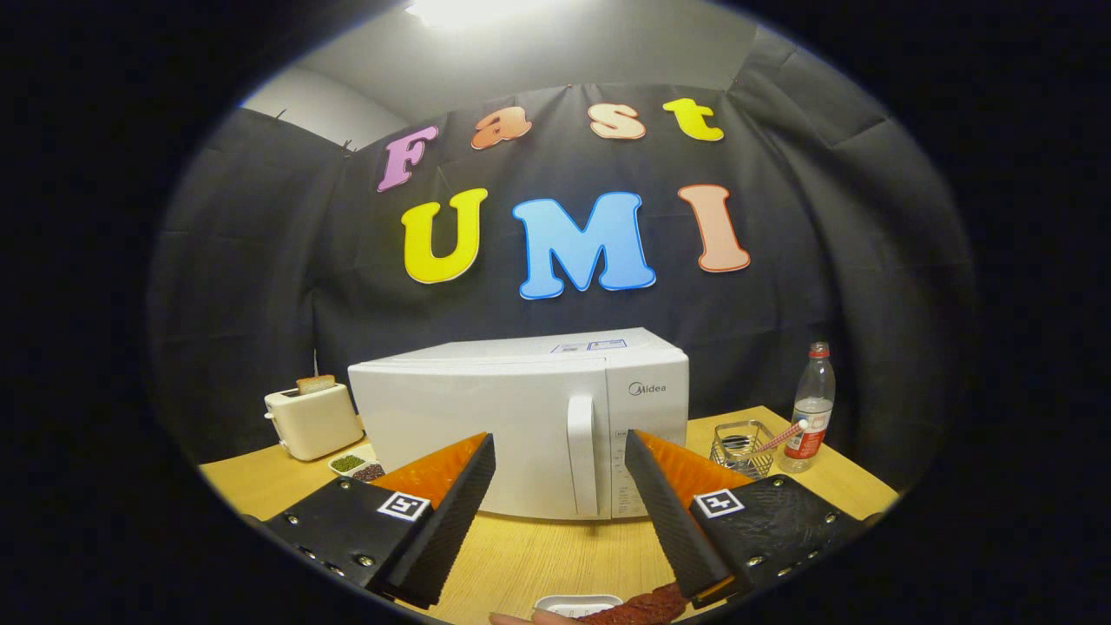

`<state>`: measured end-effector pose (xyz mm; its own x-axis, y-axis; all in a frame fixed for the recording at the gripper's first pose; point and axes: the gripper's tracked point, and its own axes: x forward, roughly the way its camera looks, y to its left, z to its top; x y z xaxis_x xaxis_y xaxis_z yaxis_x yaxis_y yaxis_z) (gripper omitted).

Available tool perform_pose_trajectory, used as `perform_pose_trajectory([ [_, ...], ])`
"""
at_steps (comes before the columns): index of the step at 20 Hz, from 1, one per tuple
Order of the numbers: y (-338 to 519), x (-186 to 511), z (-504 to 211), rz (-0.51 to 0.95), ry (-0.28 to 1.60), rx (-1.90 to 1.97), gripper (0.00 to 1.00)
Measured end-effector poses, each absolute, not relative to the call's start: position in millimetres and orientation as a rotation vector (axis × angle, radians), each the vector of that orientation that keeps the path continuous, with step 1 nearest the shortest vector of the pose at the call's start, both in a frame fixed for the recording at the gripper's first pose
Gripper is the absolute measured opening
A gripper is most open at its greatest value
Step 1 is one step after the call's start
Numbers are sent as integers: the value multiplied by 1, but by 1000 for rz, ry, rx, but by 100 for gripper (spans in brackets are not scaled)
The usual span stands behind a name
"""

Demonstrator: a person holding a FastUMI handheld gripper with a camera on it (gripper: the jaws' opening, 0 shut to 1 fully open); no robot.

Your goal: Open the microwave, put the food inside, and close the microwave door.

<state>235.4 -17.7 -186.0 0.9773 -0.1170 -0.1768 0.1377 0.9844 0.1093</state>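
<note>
a black cloth wall closes off the booth behind a light wooden counter [538, 555]. on the counter stands the microwave [521, 421], white, boxy, with its door fully closed and a vertical white handle [582, 456] at the door's right edge, next to the control panel. task progress: nothing is done yet as far as the view shows; the door is not open, the food is not inside, and all three steps remain. the hand-held gripper [560, 477] is spread wide and holds nothing; its two fingers frame the microwave's front, with the handle seen between and beyond them, not touched. the food [638, 608], a dark reddish, rough-textured piece, lies on a small white tray [575, 601] on the counter, close under the fingers. left of the microwave sits a cream toaster [312, 419] with a slice of bread, and a small dish [358, 466] just in front of it. to the right stand a clear glass holder [740, 447] and a plastic bottle [810, 408].
</note>
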Motion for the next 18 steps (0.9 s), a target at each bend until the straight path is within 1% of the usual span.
perform_pose_trajectory([
  [6, -42, 283, -227, -235, 190, 94, 95],
  [8, -41, 298, -236, -235, 190, 127, 95],
  [9, -45, 306, -240, -253, 190, 129, 94],
  [10, -45, 307, -247, -237, 196, 124, 91],
  [12, -40, 310, -241, -236, 154, 60, 90],
  [13, -46, 309, -245, -277, 154, -3, 73],
  [14, -40, 307, -239, -261, 136, -33, 56],
  [15, -42, 313, -241, -277, 140, -58, 39],
  [16, -43, 310, -240, -279, 142, -59, 31],
  [18, -41, 311, -240, -272, 152, -12, 32],
])
